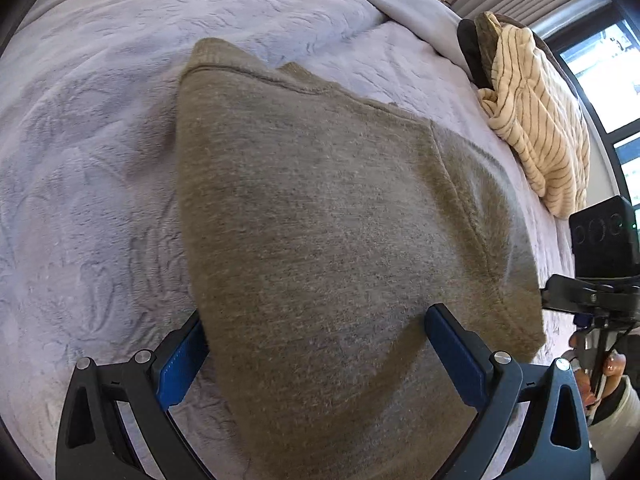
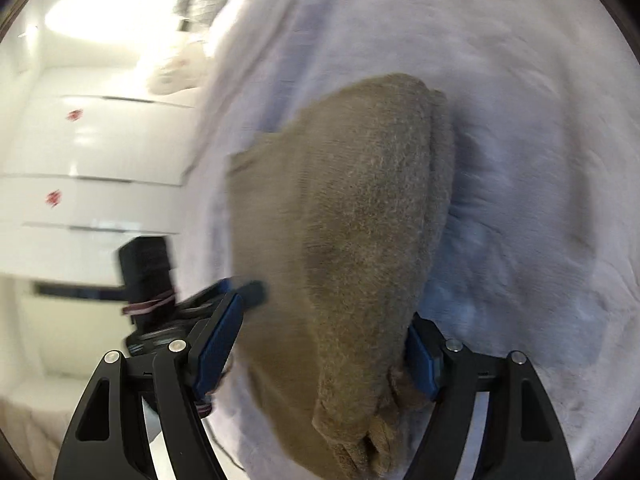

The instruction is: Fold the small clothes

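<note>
An olive-brown knit garment [image 1: 320, 220] lies folded on a pale lilac fleece blanket [image 1: 88, 152]. My left gripper [image 1: 316, 332] is open, its blue pads either side of the garment's near edge, which lies between them. In the right wrist view the same garment [image 2: 352, 220] lies between the open fingers of my right gripper [image 2: 324, 328], with a bunched edge near the right pad [image 2: 420, 356]. The right gripper's body [image 1: 600, 264] shows at the right edge of the left wrist view; the left gripper [image 2: 160, 280] shows blurred at the left of the right wrist view.
A cream striped garment [image 1: 536, 120] lies piled at the blanket's far right, with a dark item [image 1: 472, 48] behind it. A window [image 1: 608, 72] is beyond. White drawers [image 2: 88, 168] stand beside the bed. The right wrist view is motion-blurred.
</note>
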`<action>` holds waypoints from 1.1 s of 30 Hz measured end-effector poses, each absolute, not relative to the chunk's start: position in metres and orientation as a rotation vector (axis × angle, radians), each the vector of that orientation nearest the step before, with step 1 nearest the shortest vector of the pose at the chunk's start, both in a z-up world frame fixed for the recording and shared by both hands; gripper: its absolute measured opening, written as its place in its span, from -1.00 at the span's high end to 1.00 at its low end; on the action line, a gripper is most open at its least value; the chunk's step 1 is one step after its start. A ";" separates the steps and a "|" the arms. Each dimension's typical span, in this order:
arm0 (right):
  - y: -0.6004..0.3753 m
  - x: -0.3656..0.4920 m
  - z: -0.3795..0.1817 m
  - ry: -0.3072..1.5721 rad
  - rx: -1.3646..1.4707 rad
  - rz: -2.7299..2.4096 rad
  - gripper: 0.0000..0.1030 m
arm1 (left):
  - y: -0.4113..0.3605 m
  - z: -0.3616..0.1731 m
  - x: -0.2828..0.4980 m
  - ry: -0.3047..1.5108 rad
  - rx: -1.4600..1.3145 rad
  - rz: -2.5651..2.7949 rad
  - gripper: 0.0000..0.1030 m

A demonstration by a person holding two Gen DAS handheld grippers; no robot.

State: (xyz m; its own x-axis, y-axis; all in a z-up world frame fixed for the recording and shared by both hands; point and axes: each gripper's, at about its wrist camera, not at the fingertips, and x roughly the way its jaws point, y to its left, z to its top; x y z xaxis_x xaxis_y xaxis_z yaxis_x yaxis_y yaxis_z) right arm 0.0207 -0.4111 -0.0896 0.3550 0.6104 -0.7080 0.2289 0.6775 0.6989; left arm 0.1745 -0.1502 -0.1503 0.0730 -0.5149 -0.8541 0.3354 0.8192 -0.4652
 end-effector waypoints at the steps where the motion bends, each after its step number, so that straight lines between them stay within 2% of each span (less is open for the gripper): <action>1: -0.413 0.020 -0.091 1.230 0.814 0.272 -0.52 | -0.152 -0.151 0.175 1.357 -0.154 -0.644 -0.99; 7: -0.440 0.011 -0.118 1.256 0.881 0.203 -0.50 | -0.161 -0.158 0.178 1.348 -0.164 -0.642 -0.99; 14: -0.410 0.035 -0.136 1.235 0.949 0.294 -0.50 | -0.162 -0.161 0.181 1.340 -0.194 -0.654 -0.96; 15: -0.405 0.037 -0.138 1.244 0.945 0.281 -0.35 | -0.161 -0.159 0.180 1.332 -0.198 -0.648 -0.76; 16: -0.401 0.039 -0.141 1.256 0.939 0.260 -0.18 | -0.158 -0.156 0.179 1.324 -0.203 -0.646 -0.65; 17: -0.398 0.038 -0.142 1.266 0.945 0.246 0.18 | -0.155 -0.153 0.178 1.315 -0.210 -0.648 -0.37; 18: -0.399 0.036 -0.142 1.252 0.978 0.251 0.30 | -0.151 -0.150 0.178 1.308 -0.216 -0.653 -0.12; 20: -0.398 0.029 -0.136 1.203 1.057 0.282 0.36 | -0.143 -0.142 0.177 1.297 -0.238 -0.678 0.07; 22: -0.393 0.024 -0.128 1.177 1.099 0.305 0.37 | -0.138 -0.131 0.175 1.288 -0.253 -0.709 0.13; 28: -0.365 0.009 -0.097 1.130 1.183 0.357 0.37 | -0.128 -0.089 0.154 1.260 -0.246 -0.768 0.13; 33: -0.338 -0.009 -0.076 1.143 1.200 0.372 0.37 | -0.102 -0.069 0.129 1.309 -0.287 -0.800 0.13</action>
